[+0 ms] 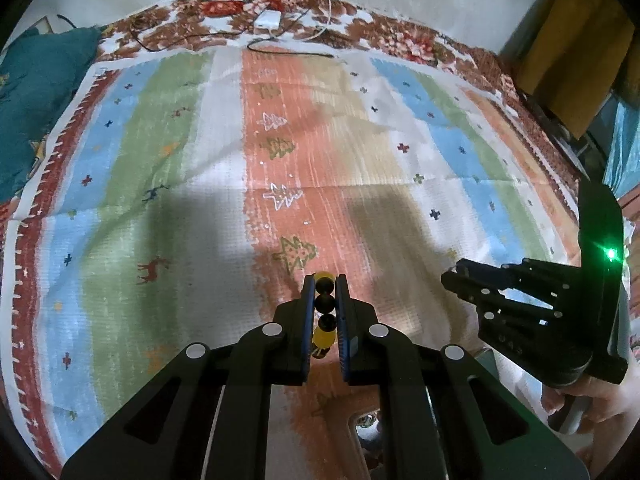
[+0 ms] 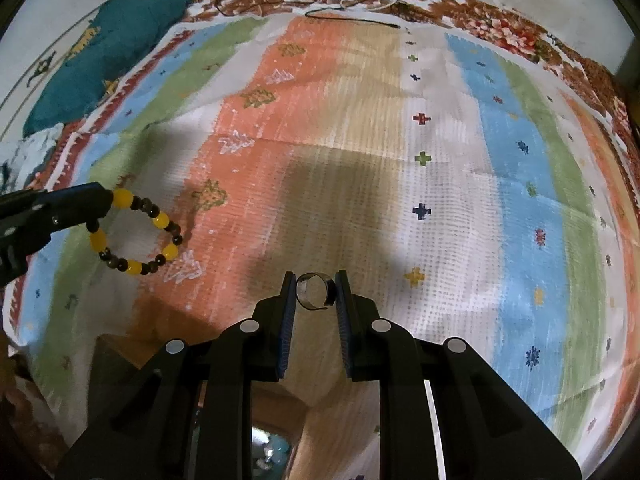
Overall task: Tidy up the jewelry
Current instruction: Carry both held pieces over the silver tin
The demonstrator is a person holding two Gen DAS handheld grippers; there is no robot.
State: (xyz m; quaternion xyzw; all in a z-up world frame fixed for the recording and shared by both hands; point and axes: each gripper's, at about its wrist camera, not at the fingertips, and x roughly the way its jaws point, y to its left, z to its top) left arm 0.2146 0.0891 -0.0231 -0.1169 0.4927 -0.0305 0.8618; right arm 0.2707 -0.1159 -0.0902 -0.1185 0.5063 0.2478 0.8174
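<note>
Two grippers hang over the bed, both tilted steeply downward, and each has something pinched. We see the left gripper clamped tight on a beaded bracelet, yellow and dark beads stacked between its blue-lined fingers; from the right wrist view the rest of the loop dangles free below those fingers, clear of the cloth. The right gripper is closed on a dark metal ring, held by its outer edges between the two pads so we look straight through the band (its far side is in shadow). In the left wrist view the right gripper sits off to the right, a green light glowing on its body and a hand wrapped round the grip below.

Beneath both lies a striped mat in blue, green, white, orange and tan, printed with small trees, deer and crosses. It rests on a floral bedcover. A teal pillow sits at the far left, and a white charger with cables lies by the wall.
</note>
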